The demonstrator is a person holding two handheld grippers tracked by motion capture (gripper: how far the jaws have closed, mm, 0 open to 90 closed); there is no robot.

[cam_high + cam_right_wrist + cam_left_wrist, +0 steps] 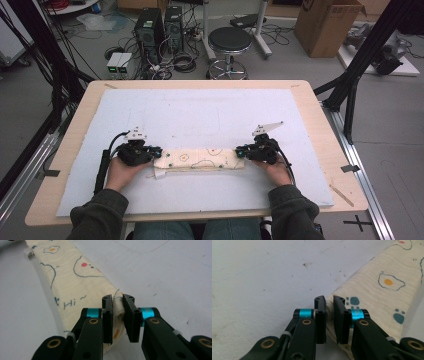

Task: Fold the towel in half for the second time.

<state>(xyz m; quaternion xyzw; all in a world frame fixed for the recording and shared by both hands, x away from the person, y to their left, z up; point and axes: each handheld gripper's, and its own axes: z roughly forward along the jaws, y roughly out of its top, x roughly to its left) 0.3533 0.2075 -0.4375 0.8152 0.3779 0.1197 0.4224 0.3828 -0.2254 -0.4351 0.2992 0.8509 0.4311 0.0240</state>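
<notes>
A cream cloth point(200, 160), folded into a long narrow strip, lies crosswise on the near half of the white foam sheet point(200, 115) that covers the wooden table point(320, 125). It is printed with fried eggs, blue paw marks, outline drawings with a red dot and the word "Hi"; the weave looks finely crinkled. A small white tag point(159, 173) sticks out at its left end.

The left gripper point(150, 151) sits at the strip's left end. In the left gripper view its jaws are drawn close together on the corner of the cloth point(384, 282), with the cloth's edge pinched between the pads. The right gripper point(241, 150) sits at the right end; in the right gripper view its jaws squeeze a bunched corner of the cloth point(75, 280).

The strip lies well inside the sheet. Bare foam stretches widely beyond it toward the far edge and to both sides, with a narrower band toward the person's sleeves point(100, 212).
</notes>
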